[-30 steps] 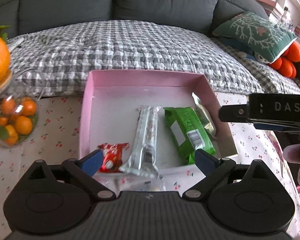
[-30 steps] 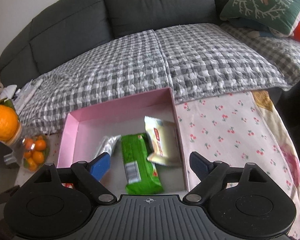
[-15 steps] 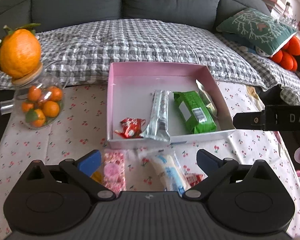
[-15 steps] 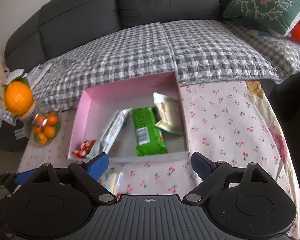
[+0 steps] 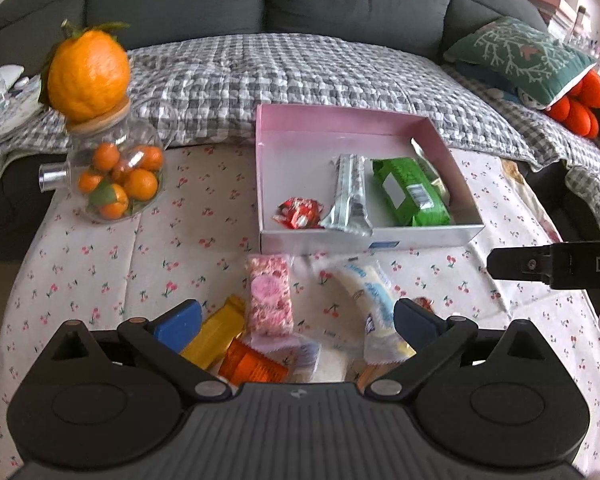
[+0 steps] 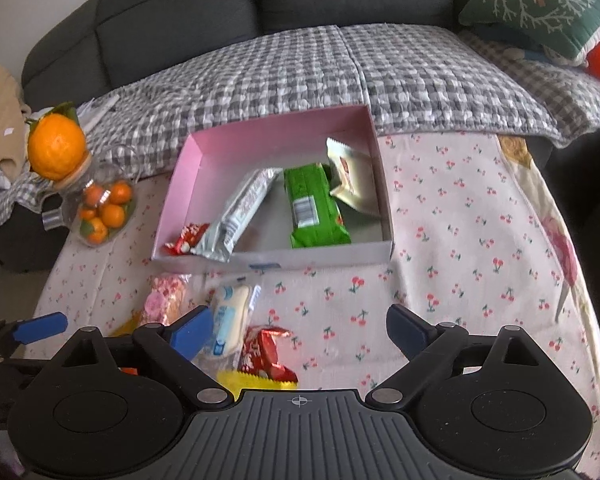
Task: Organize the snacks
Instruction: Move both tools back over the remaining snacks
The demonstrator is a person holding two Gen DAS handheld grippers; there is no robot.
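Hovering right gripper (image 6: 299, 330) agape, tablecloth (image 6: 452, 216) bare rightward

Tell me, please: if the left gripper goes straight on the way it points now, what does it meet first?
Probably the pink-speckled snack bar lying on the tablecloth, between the open left gripper fingers; depth is unclear, so the neighbouring white-and-blue packet is possible.

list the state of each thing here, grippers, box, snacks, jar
left gripper: open, empty
right gripper: open, empty, jaws have just been opening
pink box: lidless, four snacks inside
green packet: flat in the box
silver bar: end lapping over the front rim
glass jar: closed, large orange on its lid
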